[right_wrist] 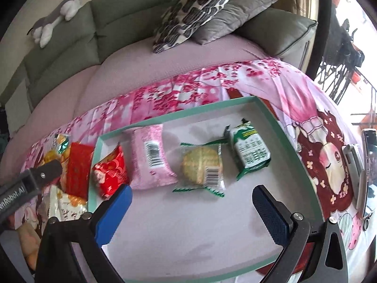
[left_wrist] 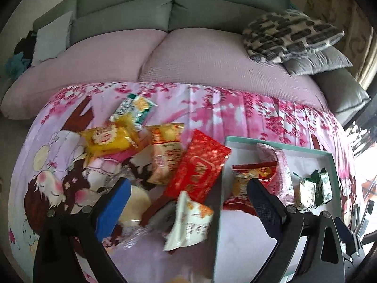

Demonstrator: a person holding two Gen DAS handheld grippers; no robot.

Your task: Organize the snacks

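the snacks sit in two groups. in our tray (right_wrist: pixel 286 139), a shallow one with a green rim and a pale floor, we see four packets in a row: a red packet (right_wrist: pixel 109 173) tilted against the left wall, a pink packet (right_wrist: pixel 150 155) beside it, a clear-wrapped round biscuit (right_wrist: pixel 200 167) with green edges, and a green and white packet (right_wrist: pixel 251 151) farthest right. left of the tray, a loose pile lies on the cloth: a big red packet (left_wrist: pixel 200 165) touching the tray's corner, a white packet (left_wrist: pixel 190 221) nearest us, an orange packet (left_wrist: pixel 165 151), a yellow packet (left_wrist: pixel 108 139), and a green and yellow packet (left_wrist: pixel 132 108) at the far end.

our left gripper (left_wrist: pixel 188 193) hangs over the pile with its jaws spread wide, holding nothing; the white packet lies between the fingers in view, though we cannot tell if it is touched. our right gripper (right_wrist: pixel 192 202) hangs above the bare near part of the tray, jaws spread wide and empty.

everything rests on a pink cloth (right_wrist: pixel 188 89) printed with blossoms and a cartoon girl, spread over a surface we cannot make out. behind it stands a sofa (left_wrist: pixel 200 54) with a mauve seat cover and grey-green back, carrying a patterned cushion (left_wrist: pixel 289 35) on a grey cushion (left_wrist: pixel 318 61). a plush toy (right_wrist: pixel 56 14) lies on the sofa back.
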